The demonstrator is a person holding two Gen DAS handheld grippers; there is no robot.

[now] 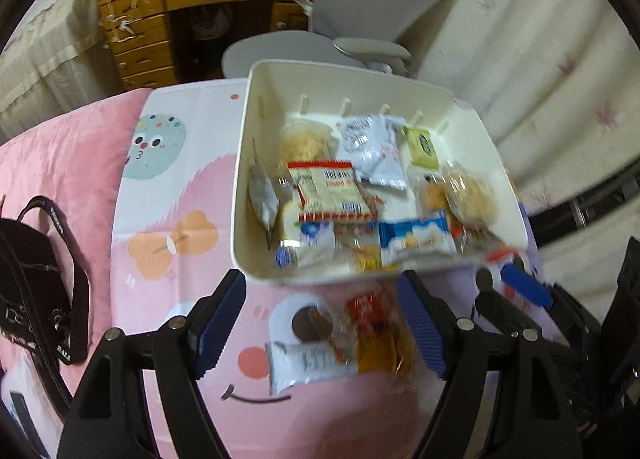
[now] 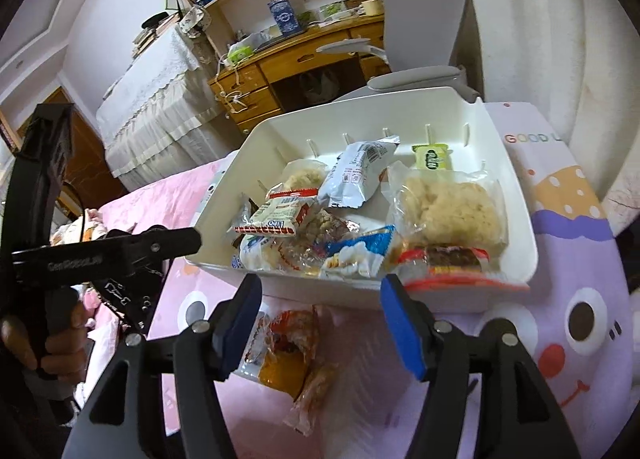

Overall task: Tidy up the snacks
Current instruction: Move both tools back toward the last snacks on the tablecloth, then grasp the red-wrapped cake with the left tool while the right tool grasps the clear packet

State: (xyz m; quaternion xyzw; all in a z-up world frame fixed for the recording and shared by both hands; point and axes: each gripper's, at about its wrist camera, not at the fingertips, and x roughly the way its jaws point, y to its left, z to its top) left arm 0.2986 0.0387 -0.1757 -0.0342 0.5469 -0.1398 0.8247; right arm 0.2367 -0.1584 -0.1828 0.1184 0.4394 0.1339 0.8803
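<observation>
A white bin (image 1: 245, 179) (image 2: 460, 301) stands on a cartoon mat (image 1: 176, 187) and holds several snack packets, among them a red-and-white one (image 1: 328, 191) (image 2: 276, 219) and a blue-and-white one (image 1: 416, 237) (image 2: 360, 251). In front of the bin, a white packet (image 1: 308, 363) and orange-and-clear packets (image 1: 376, 335) (image 2: 288, 355) lie on the mat. My left gripper (image 1: 320, 315) hangs open over them, its pads clear of them. My right gripper (image 2: 320, 319) is open too, just before the bin's near wall. A red-edged packet (image 2: 444, 267) lies at the bin's near right corner.
A black strap bag (image 1: 36, 279) lies on the pink bedding (image 1: 60, 159) to the left. Behind the bin are a grey office chair (image 1: 360, 19) and a wooden desk (image 1: 148, 31). A hand (image 2: 24, 343) holds the left gripper's handle. Pale curtains hang at the right.
</observation>
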